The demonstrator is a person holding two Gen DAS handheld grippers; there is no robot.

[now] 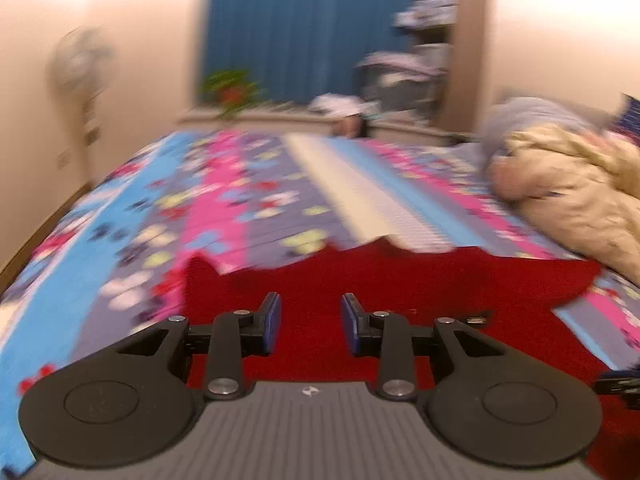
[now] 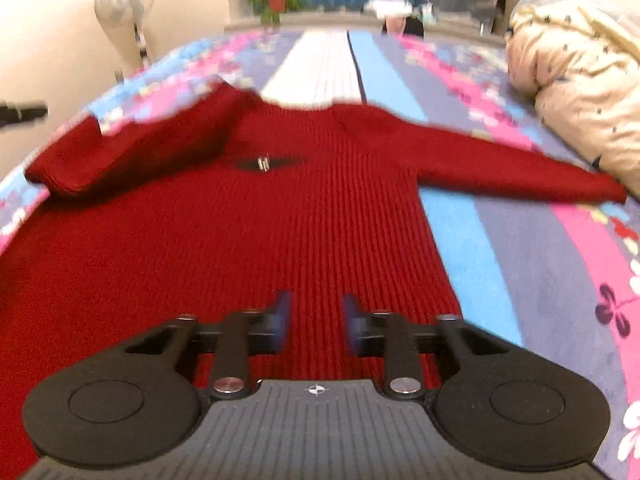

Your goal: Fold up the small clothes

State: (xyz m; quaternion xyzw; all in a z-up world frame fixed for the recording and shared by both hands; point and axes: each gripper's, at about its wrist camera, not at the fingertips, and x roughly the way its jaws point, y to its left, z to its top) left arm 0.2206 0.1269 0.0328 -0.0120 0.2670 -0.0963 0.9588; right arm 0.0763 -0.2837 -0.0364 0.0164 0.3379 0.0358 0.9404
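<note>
Red sweater [image 2: 280, 220] on floral bedspread [image 2: 520, 264] (curtain [image 1: 300, 28] behind), left gripper [image 1: 310, 314] and right gripper [image 2: 317, 314] spread

A bed [image 2: 500, 240] with a flowered striped cover carries a red sweater [image 2: 240, 240] spread flat, and a cream quilt [image 2: 580, 92] bunched along its right edge

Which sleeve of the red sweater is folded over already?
The sleeve on the picture's left in the right wrist view. It is folded in across the red sweater, while the other sleeve lies stretched straight out over the bedspread.
</note>
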